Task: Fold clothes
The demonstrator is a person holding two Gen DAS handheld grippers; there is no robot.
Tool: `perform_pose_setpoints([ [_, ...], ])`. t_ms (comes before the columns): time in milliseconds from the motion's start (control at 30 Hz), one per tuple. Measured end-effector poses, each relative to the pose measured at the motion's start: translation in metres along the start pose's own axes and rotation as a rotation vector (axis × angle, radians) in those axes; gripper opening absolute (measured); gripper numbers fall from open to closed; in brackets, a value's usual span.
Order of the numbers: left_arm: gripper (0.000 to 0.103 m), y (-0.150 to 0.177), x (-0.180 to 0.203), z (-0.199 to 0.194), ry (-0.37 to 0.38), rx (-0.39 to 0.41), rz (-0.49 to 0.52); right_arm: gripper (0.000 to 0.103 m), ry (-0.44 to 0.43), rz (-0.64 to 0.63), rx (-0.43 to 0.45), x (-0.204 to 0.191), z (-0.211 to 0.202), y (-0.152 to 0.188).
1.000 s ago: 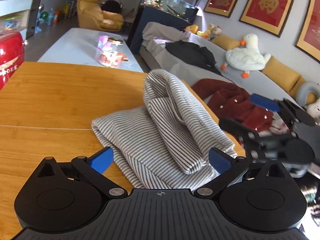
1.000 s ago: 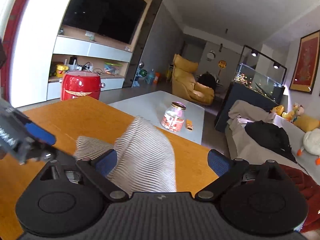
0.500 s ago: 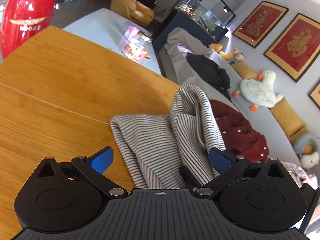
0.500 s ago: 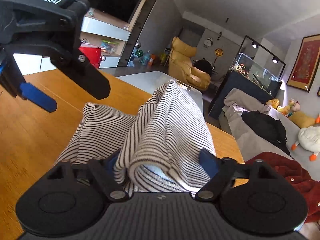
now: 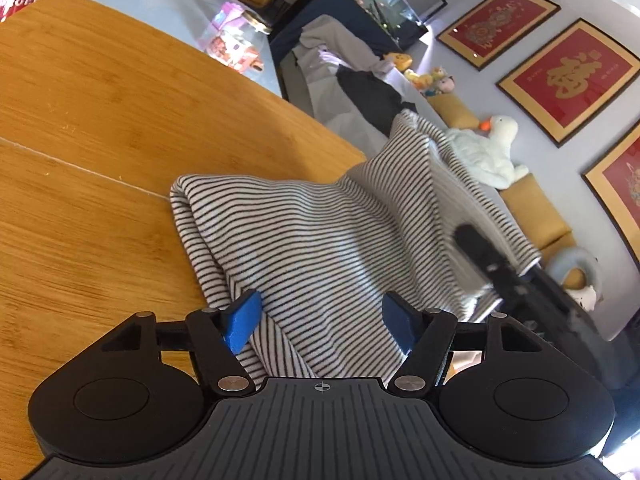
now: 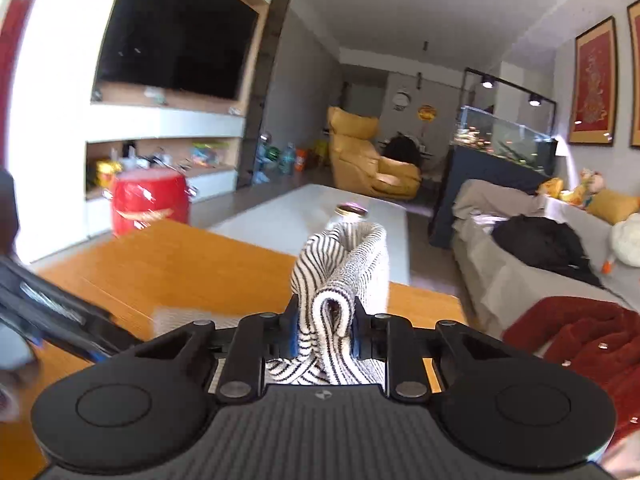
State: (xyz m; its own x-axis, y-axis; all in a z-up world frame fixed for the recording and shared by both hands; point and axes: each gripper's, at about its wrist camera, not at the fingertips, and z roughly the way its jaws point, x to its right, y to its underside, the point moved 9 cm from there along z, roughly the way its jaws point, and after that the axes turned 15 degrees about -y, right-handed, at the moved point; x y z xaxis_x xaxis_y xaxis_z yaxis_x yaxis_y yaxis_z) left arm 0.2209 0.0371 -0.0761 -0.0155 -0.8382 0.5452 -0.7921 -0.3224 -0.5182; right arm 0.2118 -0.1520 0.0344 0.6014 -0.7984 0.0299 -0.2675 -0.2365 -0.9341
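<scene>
A black-and-white striped garment (image 5: 320,240) lies bunched on the wooden table (image 5: 100,120). My left gripper (image 5: 320,322) is open, its blue fingers (image 5: 242,320) on either side of the garment's near edge. My right gripper (image 6: 322,332) is shut on a folded bunch of the striped garment (image 6: 344,268) and lifts it above the table. The right gripper also shows in the left wrist view (image 5: 492,260), at the garment's raised right side. The left gripper shows blurred at the left of the right wrist view (image 6: 52,320).
A red pot (image 6: 150,200) stands at the table's far left corner. Behind the table is a grey coffee table (image 6: 288,216) with a jar. A sofa (image 6: 520,272) with a dark garment, a red coat (image 6: 580,332) and a plush goose (image 5: 484,152) runs along the right.
My right gripper has closed on the garment's fold and raised it. My left gripper has moved forward, and its fingers have narrowed around the near edge.
</scene>
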Motion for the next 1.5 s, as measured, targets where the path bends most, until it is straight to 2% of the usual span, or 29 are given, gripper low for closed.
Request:
perform_pose_setpoints([
  [67,0.072,0.002,-0.001,0.003,0.016,-0.001,-0.016,0.021,-0.119,0.017,-0.007,-0.017,-0.004,-0.008],
  [133,0.072,0.002,-0.003,0.004,0.032,0.005,-0.023,0.021,-0.200,0.031,-0.042,-0.031,-0.004,-0.003],
  [233,0.071,0.002,-0.008,0.005,0.064,0.008,-0.052,0.021,-0.244,0.086,-0.076,-0.032,0.002,0.014],
  [333,0.062,0.000,-0.020,0.007,0.102,-0.003,-0.115,0.021,-0.290,0.127,-0.106,-0.042,0.001,0.033],
  [400,0.055,-0.002,-0.029,0.007,0.122,-0.014,-0.160,0.021,-0.289,0.075,-0.127,-0.057,0.001,0.044],
  [500,0.056,-0.006,-0.041,0.005,0.121,-0.005,-0.202,0.021,-0.286,-0.037,-0.153,-0.081,0.006,0.053],
  [633,0.057,-0.018,-0.069,-0.011,0.051,0.048,-0.258,0.021,-0.287,-0.221,-0.206,-0.122,0.017,0.072],
  [733,0.072,-0.036,-0.088,-0.039,0.022,0.132,-0.286,0.022,-0.265,-0.345,-0.223,-0.149,0.023,0.082],
  [767,0.082,-0.042,-0.087,-0.051,0.028,0.168,-0.277,0.024,-0.257,-0.374,-0.228,-0.157,0.025,0.083],
  [800,0.084,-0.048,-0.084,-0.064,0.032,0.204,-0.262,0.024,-0.254,-0.382,-0.233,-0.161,0.028,0.082],
  [933,0.093,-0.066,-0.031,-0.108,0.055,0.332,-0.050,0.028,-0.248,-0.423,-0.258,-0.172,0.038,0.079],
  [1033,0.095,-0.062,0.014,-0.108,0.131,0.305,0.086,0.032,-0.227,-0.487,-0.268,-0.183,0.042,0.081],
  [1100,0.094,-0.056,0.029,-0.084,0.133,0.233,0.118,0.035,-0.224,-0.509,-0.269,-0.189,0.043,0.082],
  [1167,0.089,-0.050,0.025,-0.054,0.055,0.186,0.146,0.046,-0.249,-0.477,-0.265,-0.186,0.038,0.080],
  [1233,0.079,-0.047,0.016,-0.033,0.000,0.153,0.158,0.048,-0.282,-0.432,-0.257,-0.180,0.031,0.077],
  [1267,0.073,-0.046,0.010,-0.026,-0.016,0.143,0.156,0.054,-0.307,-0.399,-0.246,-0.174,0.025,0.073],
  [1300,0.070,-0.046,0.005,-0.025,-0.013,0.142,0.147,0.059,-0.322,-0.361,-0.233,-0.166,0.017,0.068],
  [1367,0.067,-0.045,-0.009,-0.028,0.000,0.137,0.113,0.077,-0.344,-0.278,-0.198,-0.145,0.002,0.055],
  [1433,0.066,-0.044,-0.015,-0.031,-0.004,0.136,0.122,0.084,-0.359,-0.165,-0.163,-0.119,-0.012,0.041],
  [1500,0.065,-0.042,-0.015,-0.031,-0.015,0.146,0.161,0.089,-0.364,-0.001,-0.127,-0.083,-0.021,0.026],
])
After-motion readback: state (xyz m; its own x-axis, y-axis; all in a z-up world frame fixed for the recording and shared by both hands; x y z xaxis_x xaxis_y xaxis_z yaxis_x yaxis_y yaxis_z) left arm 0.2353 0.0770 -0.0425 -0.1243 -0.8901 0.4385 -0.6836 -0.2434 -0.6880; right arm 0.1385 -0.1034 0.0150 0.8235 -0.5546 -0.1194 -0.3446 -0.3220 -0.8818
